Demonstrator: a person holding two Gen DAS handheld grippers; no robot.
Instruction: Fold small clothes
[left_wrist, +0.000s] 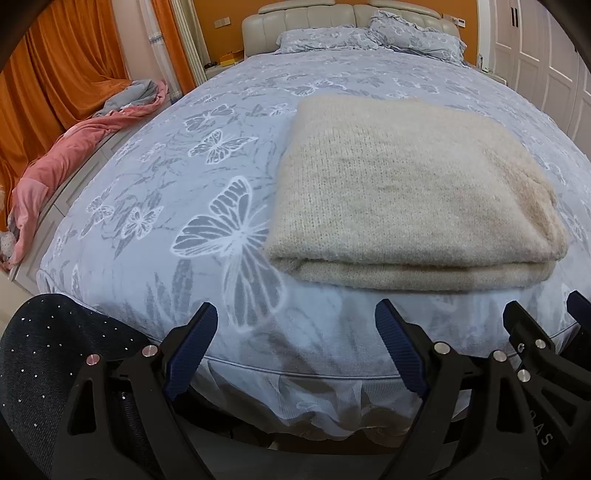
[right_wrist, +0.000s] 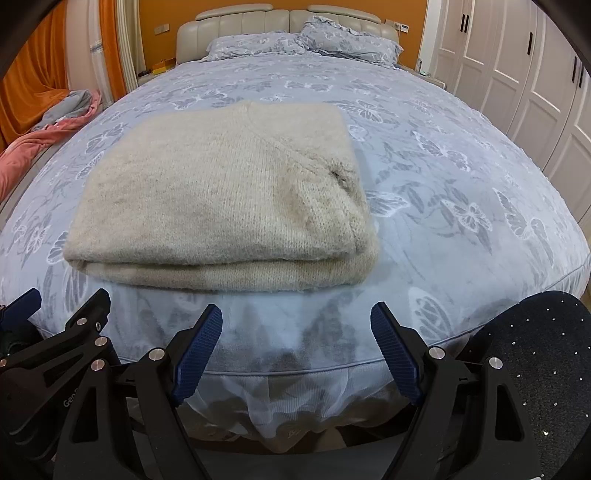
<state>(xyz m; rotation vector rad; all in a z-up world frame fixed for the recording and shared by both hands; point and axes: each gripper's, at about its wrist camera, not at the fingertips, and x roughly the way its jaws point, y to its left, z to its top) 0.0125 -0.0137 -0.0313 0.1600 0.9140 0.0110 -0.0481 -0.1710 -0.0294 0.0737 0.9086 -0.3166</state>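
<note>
1. The cream knit sweater (left_wrist: 410, 192) lies folded into a thick rectangle on the butterfly-print bedspread (left_wrist: 221, 155), near the foot edge of the bed, its doubled fold edge facing the grippers and its long axis running left to right.
2. Judged from how it lies, the folding looks done or nearly so (no sleeve or hem sticks out in either view).
3. The left gripper (left_wrist: 295, 332) hangs off the foot of the bed, fingers spread wide with nothing between them; the sweater sits ahead and to its right.
4. The right gripper (right_wrist: 297, 332) is beside it, likewise spread and empty; the sweater lies ahead and slightly to its left, so the garment sits roughly between the two, neither touching it.
5. Any further fold would probably start from that near edge, each gripper taking its own corner.
6. Open bedspread surrounds the sweater on the far side and right; pillows (right_wrist: 306, 40) lie well apart at the headboard.
7. A pink blanket (left_wrist: 62, 162) is heaped off the bed's left side, near orange curtains (left_wrist: 66, 74).
</note>
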